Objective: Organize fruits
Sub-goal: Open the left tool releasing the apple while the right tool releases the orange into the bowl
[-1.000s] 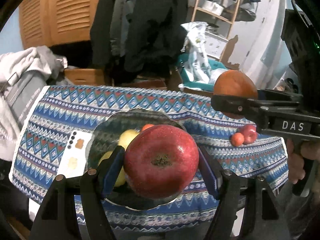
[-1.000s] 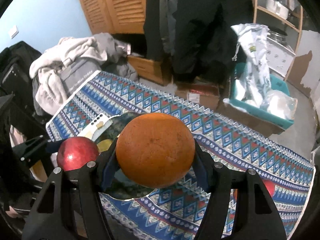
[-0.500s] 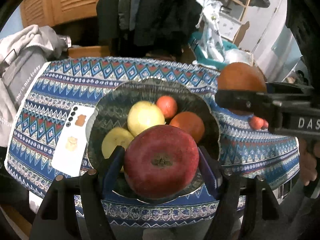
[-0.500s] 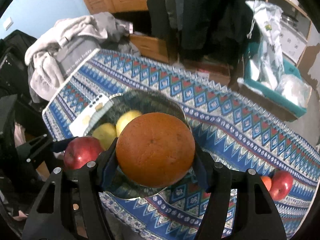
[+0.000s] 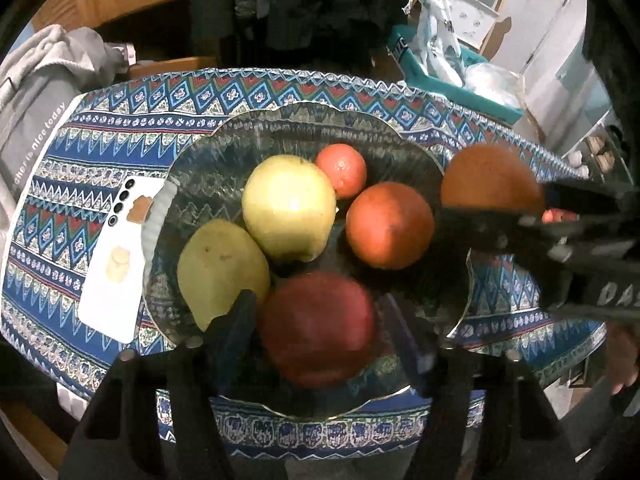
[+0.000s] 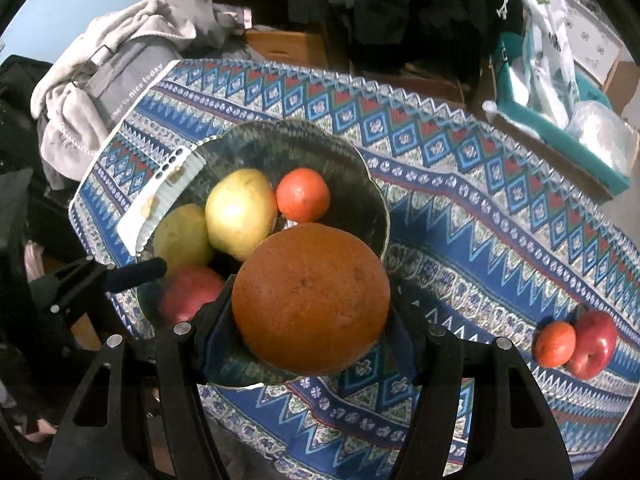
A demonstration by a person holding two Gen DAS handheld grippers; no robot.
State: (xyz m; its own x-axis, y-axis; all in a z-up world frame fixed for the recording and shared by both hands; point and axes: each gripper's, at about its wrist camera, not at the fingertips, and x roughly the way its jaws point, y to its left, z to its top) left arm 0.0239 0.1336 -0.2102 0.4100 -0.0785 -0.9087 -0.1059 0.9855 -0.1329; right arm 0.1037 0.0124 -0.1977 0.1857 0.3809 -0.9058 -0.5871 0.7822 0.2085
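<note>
Hovering over the glass bowl (image 5: 224,152) on the desk, the left gripper (image 5: 320,328), fingers closing round a firm, smooth red apple (image 5: 316,328) at its widest girth, lowers beside the right gripper (image 6: 310,304), clamped on a heavy, dimpled orange (image 6: 310,300).

A: Dim room, warm indoor light, and both views bulge hard, with black corners all round the fisheye circle.

B: Glare there, a bright hotspot on the yellow apple (image 5: 289,207), so the light is overhead. Same shine in the right wrist view.

A: Blur in the left wrist view: the red apple (image 5: 318,328) at six o'clock is smeared, and so is the right gripper (image 5: 496,216) at three o'clock.

B: The right wrist view is crisper; the big orange (image 6: 311,297) shows its pores. A soft shadow falls inside the glass bowl (image 6: 352,160).

A: The tablecloth (image 6: 460,168) pattern bends toward the rim, and the back of the room at twelve o'clock is murky.
</note>
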